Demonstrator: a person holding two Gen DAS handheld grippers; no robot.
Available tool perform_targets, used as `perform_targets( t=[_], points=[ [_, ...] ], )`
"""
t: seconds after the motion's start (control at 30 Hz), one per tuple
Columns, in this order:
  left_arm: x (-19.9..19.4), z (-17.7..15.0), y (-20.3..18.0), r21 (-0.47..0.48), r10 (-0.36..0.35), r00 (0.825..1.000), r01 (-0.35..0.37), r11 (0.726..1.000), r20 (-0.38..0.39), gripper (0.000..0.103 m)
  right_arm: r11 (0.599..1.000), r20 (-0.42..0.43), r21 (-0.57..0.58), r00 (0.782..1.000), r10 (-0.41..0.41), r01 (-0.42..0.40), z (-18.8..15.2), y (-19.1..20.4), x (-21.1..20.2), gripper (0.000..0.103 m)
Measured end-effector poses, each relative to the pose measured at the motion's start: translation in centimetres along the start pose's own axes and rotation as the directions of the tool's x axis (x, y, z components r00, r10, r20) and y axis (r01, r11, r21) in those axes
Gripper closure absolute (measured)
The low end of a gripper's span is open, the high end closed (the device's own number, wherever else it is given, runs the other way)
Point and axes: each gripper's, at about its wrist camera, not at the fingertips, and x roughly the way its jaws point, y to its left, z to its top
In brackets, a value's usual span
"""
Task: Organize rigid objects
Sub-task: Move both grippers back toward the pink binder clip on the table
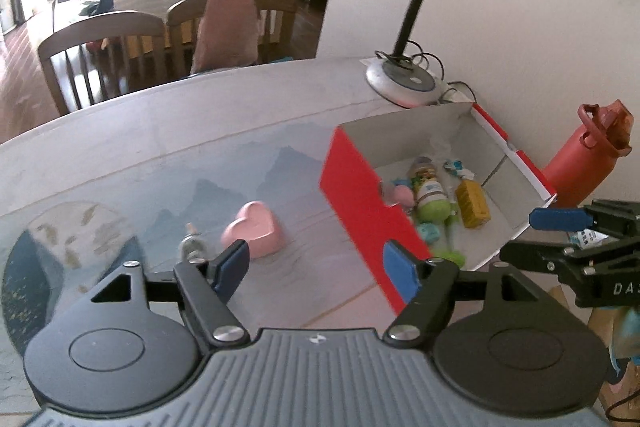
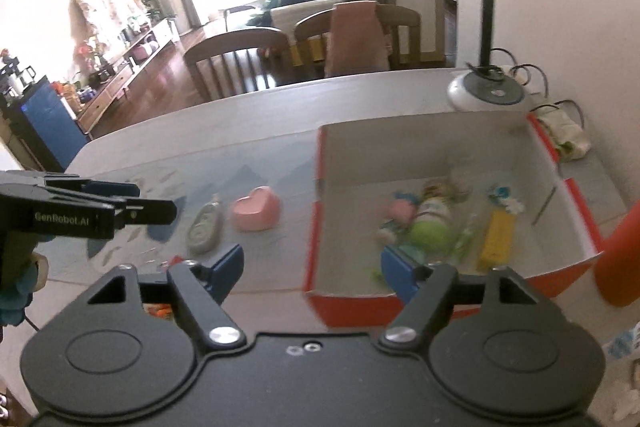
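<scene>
A red box with a white inside (image 1: 352,195) (image 2: 320,163) stands on the table and holds several small items, among them a green-capped bottle (image 1: 430,197) (image 2: 432,223) and a yellow pack (image 1: 472,205) (image 2: 498,237). A pink heart-shaped dish (image 1: 254,229) (image 2: 256,211) and a small grey remote-like object (image 1: 191,245) (image 2: 206,229) lie on the mat left of the box. My left gripper (image 1: 320,263) is open and empty, just short of the dish and the box's near corner. My right gripper (image 2: 312,269) is open and empty at the box's near wall.
A white desk lamp (image 1: 404,83) (image 2: 486,91) stands behind the box by the wall. A red water bottle (image 1: 580,155) (image 2: 622,259) stands right of the box. Wooden chairs (image 1: 104,47) line the table's far edge. Cables and a white cloth (image 2: 564,135) lie by the lamp.
</scene>
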Motion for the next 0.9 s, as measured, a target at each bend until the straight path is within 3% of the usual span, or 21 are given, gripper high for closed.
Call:
perform_targets(
  t=[0.13, 0.33, 0.6, 0.77, 0.9],
  points=[
    [-1.6, -1.4, 2.3, -0.013, -0.010, 1.000, 0.010, 1.000, 0.006, 0.022, 0.999, 0.001, -0.016, 1.000, 0.032, -0.032, -0.9, 2.9, 0.5, 0.021],
    [-3.1, -3.1, 5.2, -0.014, -0.023, 1.000, 0.023, 1.000, 0.018, 0.021, 0.994, 0.005, -0.075, 0.997, 0.080, -0.079, -2.5, 7.5, 1.2, 0.015],
    [-3.3, -4.7, 8.1, -0.024, -0.032, 0.999, 0.032, 0.999, 0.013, 0.018, 0.981, -0.020, -0.164, 0.994, 0.106, -0.107, -5.0, 12.8, 3.5, 0.014],
    [-2.9, -5.4, 9.5, -0.012, -0.048, 0.999, 0.048, 0.999, 0.015, 0.002, 0.973, -0.044, -0.197, 0.993, 0.110, -0.116, -6.2, 14.8, 5.4, 0.014],
    [-1.8, -6.0, 10.3, -0.019, -0.054, 0.998, 0.054, 0.998, 0.011, 0.001, 0.967, -0.068, -0.218, 0.990, 0.123, -0.135, -7.2, 16.0, 7.4, 0.014]
  ],
)
